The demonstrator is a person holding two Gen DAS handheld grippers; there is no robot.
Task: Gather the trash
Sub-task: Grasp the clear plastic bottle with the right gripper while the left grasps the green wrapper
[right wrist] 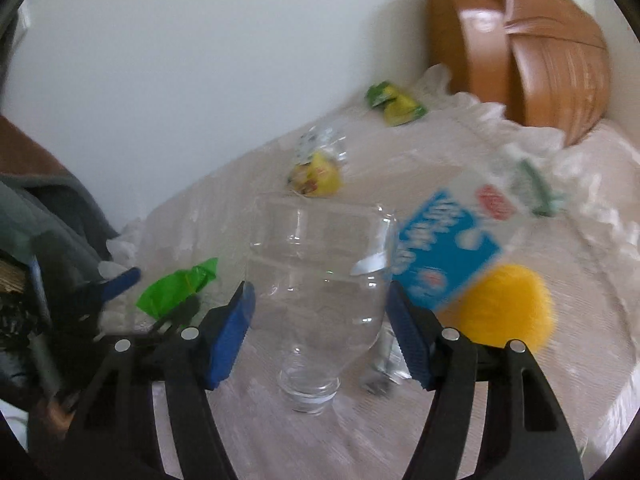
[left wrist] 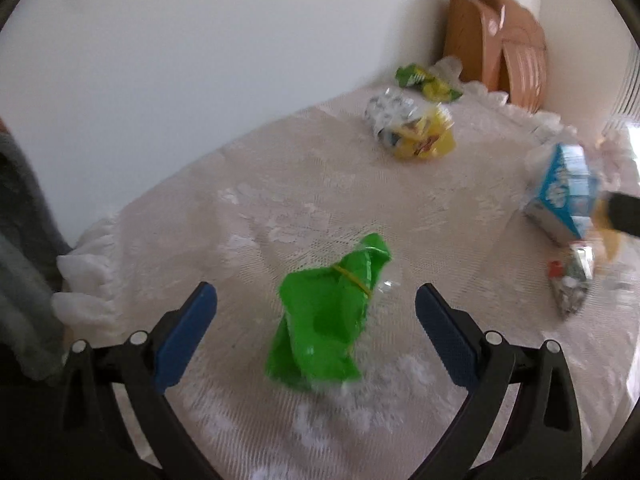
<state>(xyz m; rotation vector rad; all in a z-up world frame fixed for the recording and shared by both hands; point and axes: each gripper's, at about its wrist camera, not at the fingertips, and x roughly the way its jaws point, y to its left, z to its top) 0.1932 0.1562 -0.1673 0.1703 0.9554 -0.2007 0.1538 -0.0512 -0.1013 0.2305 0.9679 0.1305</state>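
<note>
We have the right gripper (right wrist: 320,312) closed on a clear plastic bottle (right wrist: 320,280), its blue pads pressing the bottle's sides with the neck pointing back toward us. The left gripper (left wrist: 316,312) stands wide open around a crumpled green wrapper (left wrist: 328,316) that lies on the lace tablecloth (left wrist: 280,200), with neither pad touching it. More trash sits farther off: a yellow packet (left wrist: 416,136), a green and yellow packet (left wrist: 428,80) near the wall, and a blue and white carton (left wrist: 560,196) just beside the bottle. Our worry is the thin bottle: it may buckle or squirt out of the pads if we squeeze harder. The wrapper is limp and flat, so closing on it could pinch the lace as well and drag the cloth and the other rubbish.
</note>
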